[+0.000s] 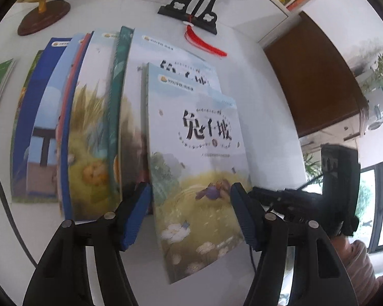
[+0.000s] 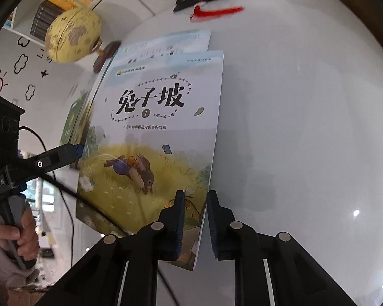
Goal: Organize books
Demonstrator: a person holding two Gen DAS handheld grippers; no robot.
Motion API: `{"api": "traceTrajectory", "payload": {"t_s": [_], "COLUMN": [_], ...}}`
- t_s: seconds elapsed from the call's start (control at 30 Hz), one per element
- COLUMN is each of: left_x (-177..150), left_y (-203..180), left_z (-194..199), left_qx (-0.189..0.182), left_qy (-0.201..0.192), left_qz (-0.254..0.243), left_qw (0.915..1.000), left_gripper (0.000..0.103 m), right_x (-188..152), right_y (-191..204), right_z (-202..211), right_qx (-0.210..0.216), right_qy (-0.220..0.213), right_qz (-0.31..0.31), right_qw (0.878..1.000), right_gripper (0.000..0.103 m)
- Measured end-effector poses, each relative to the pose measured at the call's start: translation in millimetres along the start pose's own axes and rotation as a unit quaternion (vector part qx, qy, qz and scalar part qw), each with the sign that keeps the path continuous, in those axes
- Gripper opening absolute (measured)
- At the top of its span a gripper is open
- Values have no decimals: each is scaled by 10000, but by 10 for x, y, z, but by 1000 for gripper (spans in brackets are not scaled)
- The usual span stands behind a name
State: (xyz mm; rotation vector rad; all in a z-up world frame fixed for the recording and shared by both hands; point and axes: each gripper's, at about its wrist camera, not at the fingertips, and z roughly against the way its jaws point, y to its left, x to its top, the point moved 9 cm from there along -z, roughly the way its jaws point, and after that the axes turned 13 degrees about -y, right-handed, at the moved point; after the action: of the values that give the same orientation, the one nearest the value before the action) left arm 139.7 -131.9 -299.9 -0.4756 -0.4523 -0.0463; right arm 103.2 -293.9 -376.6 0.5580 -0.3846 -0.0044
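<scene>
Here, reading from the left, a fanned row of thin picture books lies on the white table, below and left of the black stand. The rabbit book sits straight below that stand, overlapping the row's last cover and raised a little off the table, to judge by its shadow.

The left gripper is on the side of this book farthest from the stand. It stands about half open, its blue pads astride the lower cover, and it holds nothing.

The right gripper, equally far from the stand, is drawn nearly shut over the book's right edge by the bottom corner and seems to carry it.

The book looks like a light, floppy paperback with a glossy, slippery cover. Pinched at one corner it will probably droop and swing, so a deeper bite near the spine, or support from the free tongs, would be safer.
</scene>
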Motion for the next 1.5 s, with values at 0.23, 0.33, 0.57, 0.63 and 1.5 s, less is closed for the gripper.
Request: {"api": "traceTrajectory", "payload": {"t_s": [0.23, 0.33, 0.57, 0.63, 1.5], "left_x": [52, 72, -47, -126, -201], "left_y": [-65, -153, -142, -136, -133], "left_z": [-118, -199, -70, -14, -5], "left_qx": [580, 422, 62, 90, 788], "left_qy": [106, 85, 179, 135, -19], "left_qz": [-612, -764, 24, 76, -451], "left_qw": [9964, 9961, 9998, 9998, 9959], "left_gripper": [65, 84, 78, 76, 16], "right_x": [203, 252, 183, 104, 133], "right_y": [-271, -270, -213, -152, 181], "right_z": [10, -59, 3, 29, 324], "right_qx": [386, 859, 874, 794, 1694], "right_qy": [-413, -478, -404, -264, -910], "right_qz": [-1139, -1460, -1374, -1182, -877], "right_qw": [9919, 9844, 9858, 9895, 9774], "right_gripper": [18, 18, 23, 23, 12]}}
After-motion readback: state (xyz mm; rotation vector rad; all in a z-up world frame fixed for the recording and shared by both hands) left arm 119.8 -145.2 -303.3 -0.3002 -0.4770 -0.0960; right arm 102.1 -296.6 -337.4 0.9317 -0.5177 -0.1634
